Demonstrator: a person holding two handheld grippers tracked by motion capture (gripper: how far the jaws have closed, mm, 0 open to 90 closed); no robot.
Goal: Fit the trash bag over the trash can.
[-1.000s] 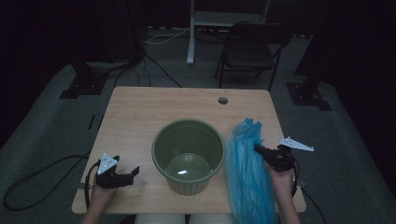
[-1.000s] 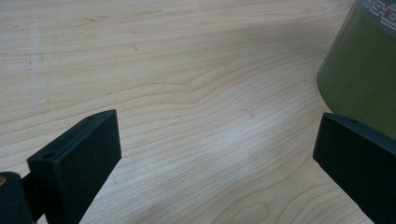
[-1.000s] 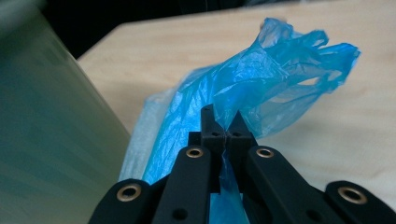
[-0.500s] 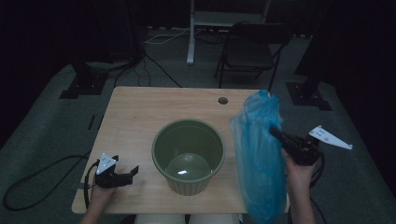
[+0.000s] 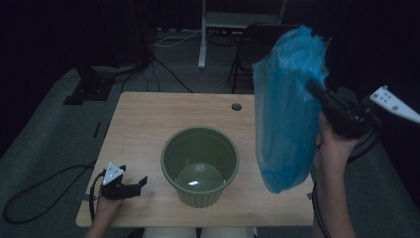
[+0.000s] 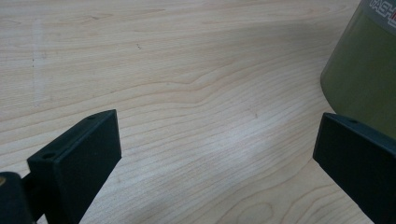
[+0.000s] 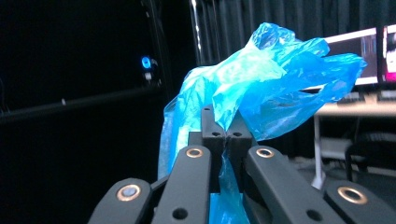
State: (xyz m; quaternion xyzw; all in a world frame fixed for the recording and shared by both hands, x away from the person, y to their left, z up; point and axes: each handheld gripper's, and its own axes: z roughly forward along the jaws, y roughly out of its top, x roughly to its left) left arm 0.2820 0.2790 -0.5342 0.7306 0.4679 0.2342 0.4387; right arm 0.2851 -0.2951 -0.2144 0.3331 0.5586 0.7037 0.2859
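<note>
Your right gripper (image 5: 313,88) is clamped on the crumpled blue plastic bag (image 5: 287,114), pinching its upper part; the film bunches above the closed jaws and the rest hangs below, over the right edge of the light wooden table (image 5: 148,124). The round green plastic pot (image 5: 200,166) stands to the bag's left, apparently apart from it. Your left gripper (image 5: 133,184) rests near the pot, jaws wide apart around nothing.

Light wooden table (image 5: 148,124) with a cable hole, green pot (image 5: 200,166) standing on it, left tool (image 5: 130,187) resting at its near left corner
</note>
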